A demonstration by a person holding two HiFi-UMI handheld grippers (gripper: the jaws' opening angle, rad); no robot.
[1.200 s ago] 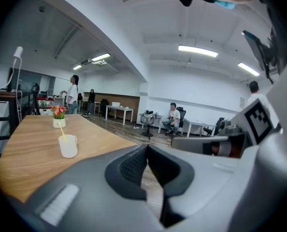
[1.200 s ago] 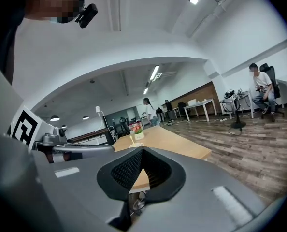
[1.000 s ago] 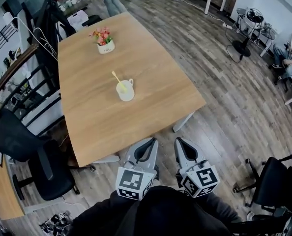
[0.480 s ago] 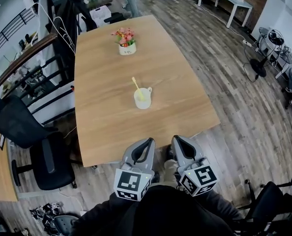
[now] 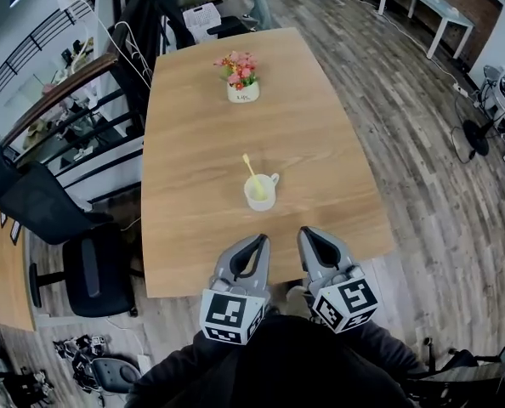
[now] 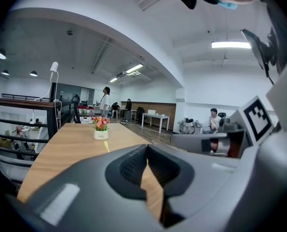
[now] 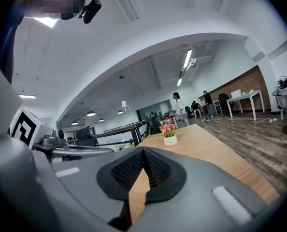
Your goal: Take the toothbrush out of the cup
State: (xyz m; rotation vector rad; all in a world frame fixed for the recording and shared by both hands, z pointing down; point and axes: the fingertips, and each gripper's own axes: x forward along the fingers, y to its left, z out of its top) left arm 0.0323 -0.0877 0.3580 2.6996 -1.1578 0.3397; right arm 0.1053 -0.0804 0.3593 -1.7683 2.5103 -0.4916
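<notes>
The white cup (image 5: 261, 192) is blocked by the jaws in both gripper views, and only the yellow toothbrush (image 6: 106, 146) tip pokes out in the left one; head view shows it standing in the cup mid-table (image 5: 193, 211). Left gripper (image 5: 259, 241) and right gripper (image 5: 308, 233) are both pinched together, empty, at the near edge. Versus a second ago the cup sits closer to them.

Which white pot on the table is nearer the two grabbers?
The white cup with the yellow toothbrush in it. The flower pot stands beyond it, toward the far end.
</notes>
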